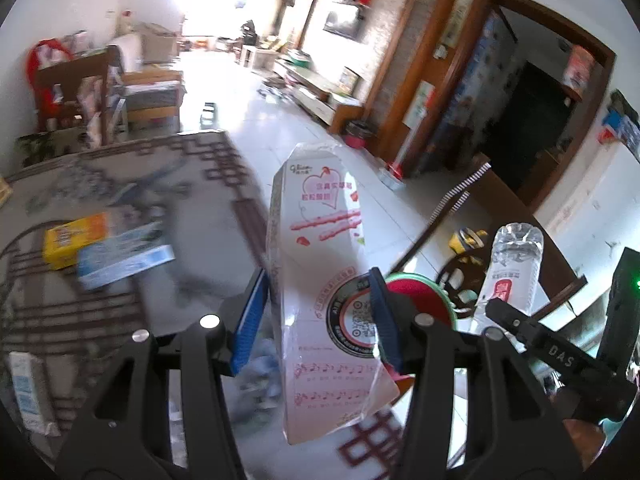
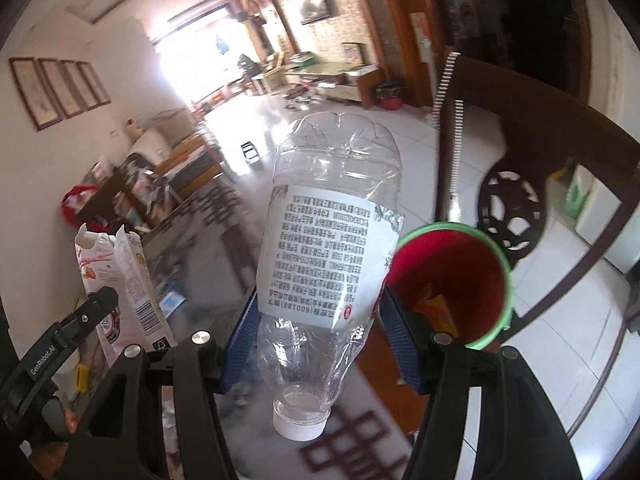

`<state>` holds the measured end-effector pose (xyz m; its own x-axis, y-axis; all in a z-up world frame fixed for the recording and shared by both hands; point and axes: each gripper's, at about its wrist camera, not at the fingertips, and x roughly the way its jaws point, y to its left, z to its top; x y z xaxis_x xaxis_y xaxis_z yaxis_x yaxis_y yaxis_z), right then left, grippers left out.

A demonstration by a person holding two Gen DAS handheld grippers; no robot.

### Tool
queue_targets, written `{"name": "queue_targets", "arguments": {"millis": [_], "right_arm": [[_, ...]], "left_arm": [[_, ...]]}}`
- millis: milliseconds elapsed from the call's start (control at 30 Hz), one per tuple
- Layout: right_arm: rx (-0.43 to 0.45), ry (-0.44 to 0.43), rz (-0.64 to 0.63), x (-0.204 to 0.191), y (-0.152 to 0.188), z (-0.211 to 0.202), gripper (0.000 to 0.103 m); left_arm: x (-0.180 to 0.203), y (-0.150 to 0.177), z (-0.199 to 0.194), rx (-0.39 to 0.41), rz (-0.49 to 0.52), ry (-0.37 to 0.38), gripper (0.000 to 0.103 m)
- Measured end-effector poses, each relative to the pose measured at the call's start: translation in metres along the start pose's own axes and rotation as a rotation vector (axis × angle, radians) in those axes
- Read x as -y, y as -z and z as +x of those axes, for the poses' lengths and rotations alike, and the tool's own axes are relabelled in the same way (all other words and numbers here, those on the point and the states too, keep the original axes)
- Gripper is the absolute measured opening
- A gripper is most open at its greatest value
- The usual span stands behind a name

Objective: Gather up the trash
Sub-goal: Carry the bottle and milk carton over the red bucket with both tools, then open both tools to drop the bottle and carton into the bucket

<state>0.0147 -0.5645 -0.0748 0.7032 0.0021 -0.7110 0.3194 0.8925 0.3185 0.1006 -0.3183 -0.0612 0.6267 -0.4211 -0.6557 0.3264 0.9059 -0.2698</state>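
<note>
The carton [image 1: 320, 280] is white with pink hearts, red strawberries and pink music notes, plus a black round seal. The plastic bottle [image 2: 328, 248] is clear, with a white label in black print and a white cap [image 2: 298, 426]. The bin [image 2: 452, 280] is red inside with a green rim. Near the table's left edge lie a yellow box [image 1: 74, 240] and a blue-and-white box [image 1: 124, 256]. The tabletop [image 1: 120, 176] shows a brown lattice pattern on grey.

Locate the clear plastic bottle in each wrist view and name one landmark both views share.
Left wrist view: clear plastic bottle at lower right, base up, beside the pink carton.
Right wrist view: bottle in the centre, cap down, held in the right tool.
Shared landmark: red bin with green rim.
</note>
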Motion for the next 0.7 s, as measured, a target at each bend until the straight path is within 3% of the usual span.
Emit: {"name": "queue_targets", "arguments": {"millis": [367,600,700], "right_arm": [[-0.029,0.114,0.064,0.079,-0.029,0.039,0.059],[-0.069,0.142,0.086,0.107,-0.041,0.077,0.061],[-0.073,0.178,0.111,0.116,-0.044,0.085,0.062]], "left_arm": [[0.107,-0.014,0.097,-0.076,0.154,0.157,0.049],[0.146,-0.011,0.168,-0.153,0.229,0.174,0.050],[0.154,-0.010,0.183,-0.177,0.249,0.174,0.061]]}}
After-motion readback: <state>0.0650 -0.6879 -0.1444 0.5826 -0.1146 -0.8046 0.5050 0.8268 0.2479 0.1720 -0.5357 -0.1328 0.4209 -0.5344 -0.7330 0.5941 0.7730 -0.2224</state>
